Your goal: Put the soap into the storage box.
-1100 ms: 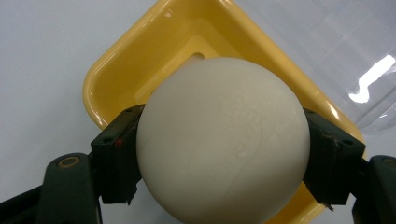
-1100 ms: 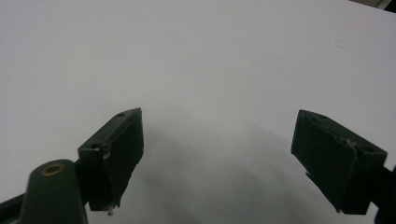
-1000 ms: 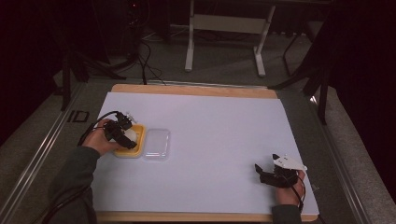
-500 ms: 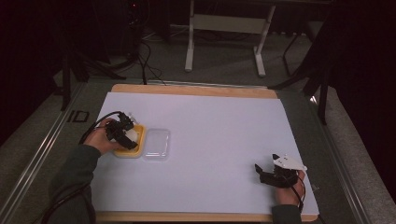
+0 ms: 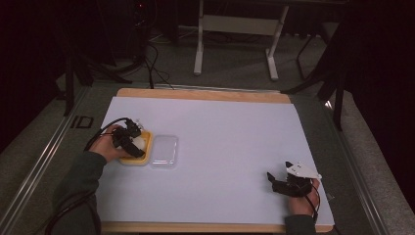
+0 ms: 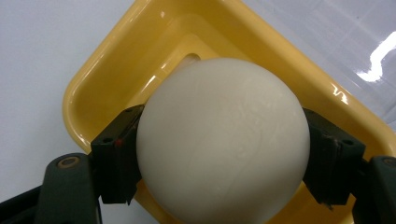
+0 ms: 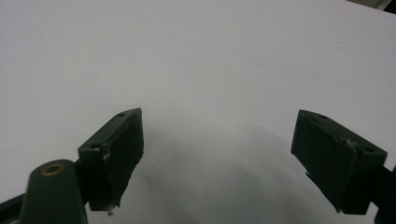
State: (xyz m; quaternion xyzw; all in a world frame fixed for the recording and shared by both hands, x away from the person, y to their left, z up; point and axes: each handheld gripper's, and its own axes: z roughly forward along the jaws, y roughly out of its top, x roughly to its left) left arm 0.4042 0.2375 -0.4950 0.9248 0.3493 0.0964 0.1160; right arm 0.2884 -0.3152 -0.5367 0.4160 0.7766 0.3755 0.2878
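Your left tool (image 6: pixel 223 154) is clenched on a white ball (image 6: pixel 223 142), one jaw pressed to each side of it, right over the yellow tray (image 6: pixel 116 70). The tray sits near the desk's (image 5: pixel 235 132) left edge, about halfway along it, and a clear lid (image 5: pixel 164 151) lies touching the tray's right side. Your right tool (image 5: pixel 278 182) rests near the desk's front right corner, well apart from the tray. Its jaws stand wide apart with nothing between them, just bare white desk surface (image 7: pixel 201 60) below.
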